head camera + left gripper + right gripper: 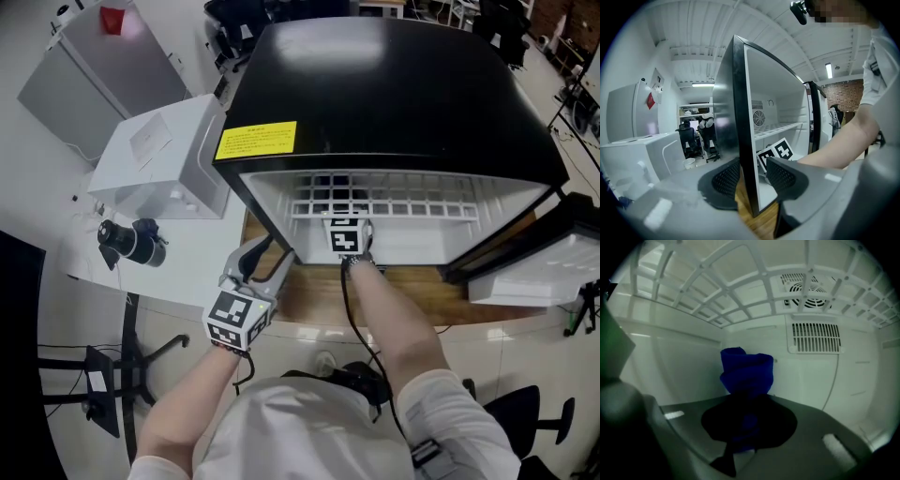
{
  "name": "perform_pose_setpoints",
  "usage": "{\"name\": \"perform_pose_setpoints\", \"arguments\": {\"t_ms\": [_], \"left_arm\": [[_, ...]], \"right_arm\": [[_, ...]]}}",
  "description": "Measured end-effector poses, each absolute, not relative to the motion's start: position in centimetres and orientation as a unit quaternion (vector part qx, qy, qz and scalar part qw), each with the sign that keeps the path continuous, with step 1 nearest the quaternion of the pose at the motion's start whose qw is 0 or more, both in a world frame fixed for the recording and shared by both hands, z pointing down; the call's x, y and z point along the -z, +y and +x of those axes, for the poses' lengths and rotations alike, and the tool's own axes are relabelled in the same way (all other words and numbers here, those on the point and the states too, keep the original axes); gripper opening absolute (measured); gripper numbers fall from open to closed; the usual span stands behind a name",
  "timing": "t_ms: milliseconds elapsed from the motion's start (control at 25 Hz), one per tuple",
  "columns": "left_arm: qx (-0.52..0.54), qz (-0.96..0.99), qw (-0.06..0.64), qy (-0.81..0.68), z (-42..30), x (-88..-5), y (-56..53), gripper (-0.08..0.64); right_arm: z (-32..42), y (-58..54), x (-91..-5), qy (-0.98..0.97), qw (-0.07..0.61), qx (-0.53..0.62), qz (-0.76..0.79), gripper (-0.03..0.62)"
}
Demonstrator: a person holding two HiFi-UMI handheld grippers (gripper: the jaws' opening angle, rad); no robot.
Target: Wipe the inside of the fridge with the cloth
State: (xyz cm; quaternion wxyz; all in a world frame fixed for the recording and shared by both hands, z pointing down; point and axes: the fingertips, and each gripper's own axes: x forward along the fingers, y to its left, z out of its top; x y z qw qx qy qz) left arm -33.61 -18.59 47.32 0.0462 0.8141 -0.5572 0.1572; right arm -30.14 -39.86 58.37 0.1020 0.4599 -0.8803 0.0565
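A black mini fridge [394, 94] stands open toward me on a wooden table [314, 298]. My left gripper [270, 253] clamps the front edge of its left side wall [746, 140], one pad on each side of the wall. The right arm reaches inside under the white wire shelf [375, 199]; only that gripper's marker cube [347, 234] shows from above. In the right gripper view my right gripper [746, 420] is shut on a bunched blue cloth [746, 371], which sticks out ahead of the jaws toward the back left corner of the white interior.
The fridge door [534, 272] hangs open at the right. A white box [164, 155] and a black device [131, 242] sit on a white table to the left. Fan and vent grilles [813, 319] are on the fridge's back wall. Seated people [696, 129] are far behind.
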Motion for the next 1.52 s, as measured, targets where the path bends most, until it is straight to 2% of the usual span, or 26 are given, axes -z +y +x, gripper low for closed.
{"name": "perform_pose_setpoints", "arguments": {"t_ms": [1520], "left_arm": [[-0.149,0.784,0.058,-0.600,-33.9,-47.3,-18.9,0.172]], "right_arm": [[-14.4,-43.5,-59.0,-0.824,0.116,-0.065,0.550,0.071]]}}
